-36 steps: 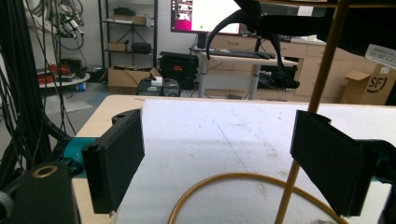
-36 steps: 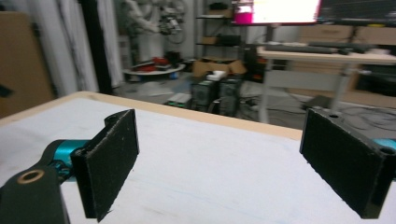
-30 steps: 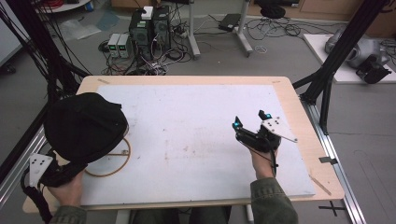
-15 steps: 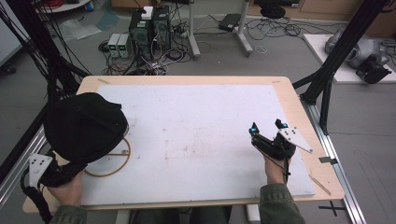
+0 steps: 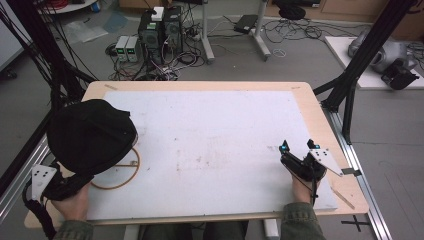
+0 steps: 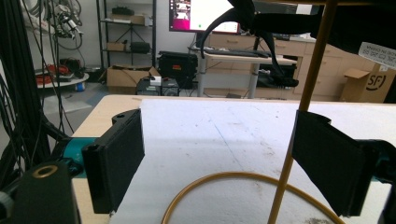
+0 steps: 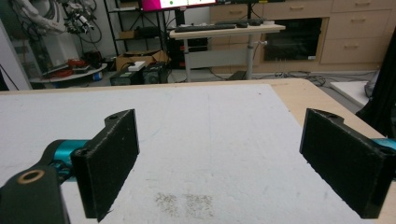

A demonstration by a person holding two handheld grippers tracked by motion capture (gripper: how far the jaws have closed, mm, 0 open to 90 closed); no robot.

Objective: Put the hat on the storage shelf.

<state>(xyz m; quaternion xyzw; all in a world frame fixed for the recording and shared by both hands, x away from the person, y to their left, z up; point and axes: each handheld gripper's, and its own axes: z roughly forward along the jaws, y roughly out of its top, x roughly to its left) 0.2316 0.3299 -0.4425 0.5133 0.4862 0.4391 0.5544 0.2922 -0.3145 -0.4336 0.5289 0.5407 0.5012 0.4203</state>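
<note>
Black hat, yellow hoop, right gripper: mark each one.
black hat (image 5: 90, 135), high view, middle of its crown.
yellow hoop (image 6: 224, 179), left gripper view, top of its arc.
right gripper (image 5: 298, 148), high view, midway between its fingers.

White mat (image 5: 210, 145) is open through centre and right, only the black bag (image 5: 90, 135) and its tan hoop (image 5: 131, 172) block the left edge (hoop's rod crosses the left jaws' gap).

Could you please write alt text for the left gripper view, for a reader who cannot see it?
Two open black jaws frame a yellow hoop lying on a white table, a thin yellow rod rising beside the right jaw. Black fabric hangs above; shelves and desks stand behind.
</note>
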